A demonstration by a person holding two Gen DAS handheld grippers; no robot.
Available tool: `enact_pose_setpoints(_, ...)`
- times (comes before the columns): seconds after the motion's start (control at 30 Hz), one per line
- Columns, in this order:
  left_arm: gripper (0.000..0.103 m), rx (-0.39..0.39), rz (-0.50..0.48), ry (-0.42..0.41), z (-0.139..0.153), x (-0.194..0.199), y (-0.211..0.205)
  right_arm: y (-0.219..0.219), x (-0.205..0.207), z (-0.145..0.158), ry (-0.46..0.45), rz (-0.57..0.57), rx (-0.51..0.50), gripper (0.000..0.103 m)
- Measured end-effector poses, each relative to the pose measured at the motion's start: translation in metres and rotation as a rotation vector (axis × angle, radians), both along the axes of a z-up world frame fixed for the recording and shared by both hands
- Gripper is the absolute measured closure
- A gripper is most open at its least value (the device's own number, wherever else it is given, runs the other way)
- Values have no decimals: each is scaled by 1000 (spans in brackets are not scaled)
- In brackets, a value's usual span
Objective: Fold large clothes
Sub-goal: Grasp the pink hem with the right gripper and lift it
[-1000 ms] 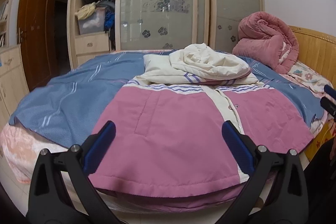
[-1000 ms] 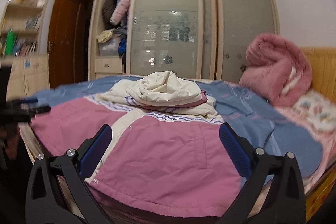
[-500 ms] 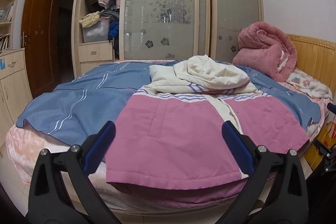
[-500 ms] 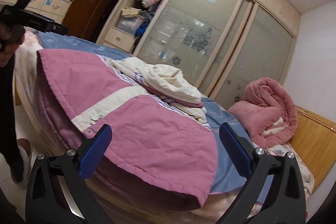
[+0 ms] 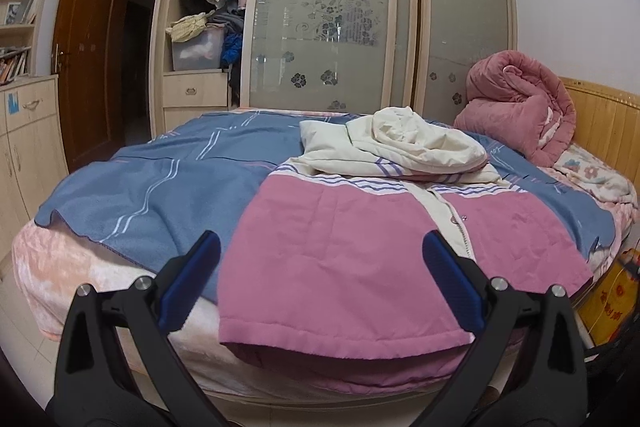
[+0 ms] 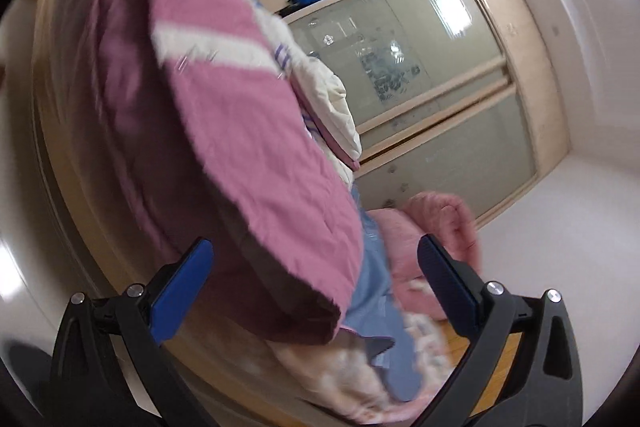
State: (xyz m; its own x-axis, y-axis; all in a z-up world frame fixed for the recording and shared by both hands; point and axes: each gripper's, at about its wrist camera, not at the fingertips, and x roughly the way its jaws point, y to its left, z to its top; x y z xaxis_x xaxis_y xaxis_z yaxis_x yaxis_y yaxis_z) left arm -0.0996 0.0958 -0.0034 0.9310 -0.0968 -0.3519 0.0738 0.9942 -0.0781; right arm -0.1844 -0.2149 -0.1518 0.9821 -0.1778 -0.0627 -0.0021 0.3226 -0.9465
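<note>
Nearest, the left gripper [image 5: 320, 279] hangs just off the foot of the bed, its blue-padded fingers [image 5: 188, 281] spread wide with nothing between them. Right gripper [image 6: 314, 289] likewise released, fingers apart and empty, seen in a heavily tilted, motion-blurred view (detail there is poor). Just beyond the left gripper lies the jacket [image 5: 360, 251], a padded pink coat with a cream upper part and thin purple stripes; it lies flat, front up, hem toward the camera and hanging slightly over the mattress edge. Cream placket with snaps runs up the middle-right of the pink body. In the right wrist view the same jacket [image 6: 240, 131] fills the frame centre, its pink corner draped over the bed edge between the open fingers, not touched by either. Cream hood [image 5: 420, 143] and the folded-in sleeves are bunched on top of the jacket's far end. Under the jacket, a blue blanket [image 5: 160, 179] with white line pattern covers most of the bed, over a pale pink floral sheet [image 5: 72, 267]. Farther right, against the wooden headboard [image 5: 600, 107], sits a rolled pink quilt [image 5: 516, 99]. Farthest back, a wardrobe with frosted sliding doors [image 5: 320, 27], its left bay open and stuffed with hanging coats and a storage box [image 5: 198, 51]; brown door [image 5: 88, 47] at far left.
</note>
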Motion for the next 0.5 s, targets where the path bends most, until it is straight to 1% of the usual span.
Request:
enact_pose_setpoints(0.03, 2, 1, -4, 4, 0, 1, -1, 0, 1, -15, -21, 12, -72, 1)
enact_pose_setpoints(0.07, 2, 5, -9, 8, -1, 2, -3, -1, 3, -25, -33, 16, -114, 1)
enact_pose_setpoints(0.13, 2, 7, -16, 9, -1, 2, -6, -3, 10, -35, -54, 16, -156, 1)
enact_pose_setpoints(0.23, 2, 18, -23, 1, 0, 2, -11, -6, 24, -37, -75, 2, -178, 1)
enact_pose_setpoints(0.33, 2, 39, -22, -2, -1, 1, -13, -9, 34, -37, -50, -12, -180, 1)
enact_pose_setpoints(0.43, 2, 56, -24, 14, -4, 2, -13, -8, 29, -43, -24, 8, -182, 1)
enact_pose_setpoints(0.5, 2, 61, -24, 25, -6, 3, -13, -3, 22, -55, -22, 45, -223, 1)
